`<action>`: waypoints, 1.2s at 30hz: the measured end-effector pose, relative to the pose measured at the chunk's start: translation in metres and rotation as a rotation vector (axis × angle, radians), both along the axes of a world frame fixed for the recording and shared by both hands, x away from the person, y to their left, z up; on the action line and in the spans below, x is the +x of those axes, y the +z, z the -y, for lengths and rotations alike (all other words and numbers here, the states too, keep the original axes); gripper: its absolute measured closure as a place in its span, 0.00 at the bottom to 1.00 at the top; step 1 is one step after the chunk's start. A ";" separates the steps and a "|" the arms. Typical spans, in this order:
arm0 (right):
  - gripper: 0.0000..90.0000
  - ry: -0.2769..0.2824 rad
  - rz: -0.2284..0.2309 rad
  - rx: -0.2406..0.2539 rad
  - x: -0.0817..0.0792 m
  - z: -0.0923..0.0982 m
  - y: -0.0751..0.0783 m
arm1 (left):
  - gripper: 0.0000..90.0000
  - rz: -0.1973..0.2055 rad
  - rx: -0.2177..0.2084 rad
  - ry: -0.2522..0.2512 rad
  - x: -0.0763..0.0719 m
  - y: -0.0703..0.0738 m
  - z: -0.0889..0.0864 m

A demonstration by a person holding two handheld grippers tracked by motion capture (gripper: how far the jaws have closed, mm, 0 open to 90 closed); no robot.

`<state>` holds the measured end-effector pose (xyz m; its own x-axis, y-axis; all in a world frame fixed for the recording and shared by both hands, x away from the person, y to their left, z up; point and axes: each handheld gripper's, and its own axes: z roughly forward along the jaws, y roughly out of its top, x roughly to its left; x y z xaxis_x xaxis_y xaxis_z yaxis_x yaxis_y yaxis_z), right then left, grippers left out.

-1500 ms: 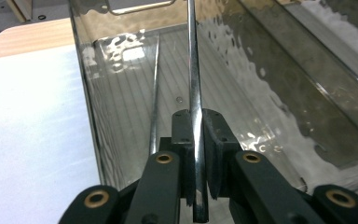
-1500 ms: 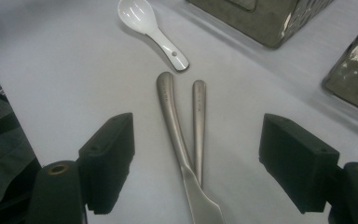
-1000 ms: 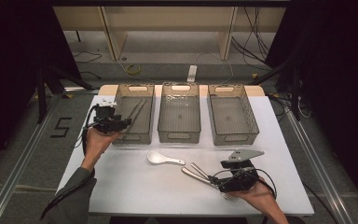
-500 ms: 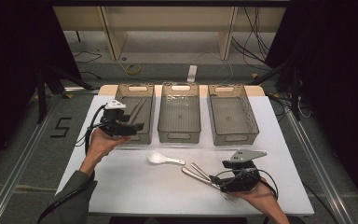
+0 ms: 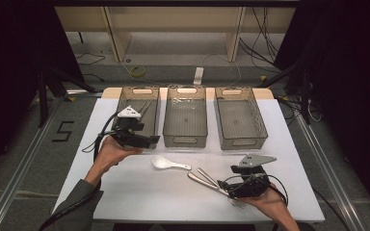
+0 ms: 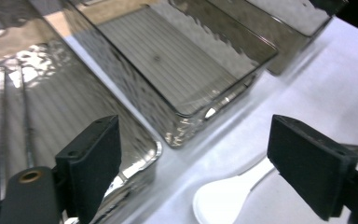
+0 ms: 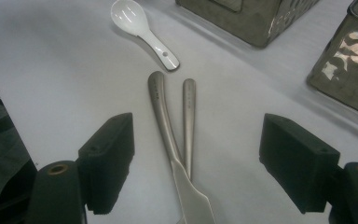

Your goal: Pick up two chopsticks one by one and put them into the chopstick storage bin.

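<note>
- The right gripper [image 5: 231,188], held in the person's right hand [image 5: 270,207] at the near right of the white table [image 5: 139,202], has its jaws standing wide apart with nothing clamped; in the right gripper view [image 7: 193,163] the two black pads flank bare table and metal.
- Two plain silver metal utensils [image 5: 209,180] lie on the table just ahead of that gripper, crossing at their near ends; in the right gripper view [image 7: 172,135] their handles fan away between the open jaws, not touched by either pad.
- A white ceramic soup spoon [image 5: 169,163] rests on the table near the middle, just beyond the metal handles, bowl to the left; the right gripper view [image 7: 142,32] shows it past the handle tips.
- The left gripper [image 5: 149,140], in the person's left hand [image 5: 108,151], hovers at the near end of the left translucent grey plastic bin [image 5: 137,91]. Its jaws have just been opening and now stand wide with nothing between them; the left gripper view [image 6: 191,168] shows the spoon and the bin corner below.
- Thin metal rods [image 5: 144,108] lie inside that left bin.
- The middle grey bin [image 5: 186,90] and right grey bin [image 5: 232,91] stand beside it in a row along the far edge.
</note>
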<state>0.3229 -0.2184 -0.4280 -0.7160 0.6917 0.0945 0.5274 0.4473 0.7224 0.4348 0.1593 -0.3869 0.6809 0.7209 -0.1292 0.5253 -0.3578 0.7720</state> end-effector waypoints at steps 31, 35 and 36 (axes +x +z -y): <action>0.30 0.009 -0.010 -0.003 0.001 -0.001 -0.003 | 0.18 -0.047 0.139 -0.160 -0.011 -0.026 0.043; 0.30 0.009 -0.011 -0.002 0.001 -0.001 -0.003 | 0.18 -0.056 0.162 -0.173 -0.011 -0.029 0.046; 0.30 0.010 -0.011 -0.003 0.001 -0.001 -0.003 | 0.18 -0.060 0.166 -0.179 -0.011 -0.031 0.047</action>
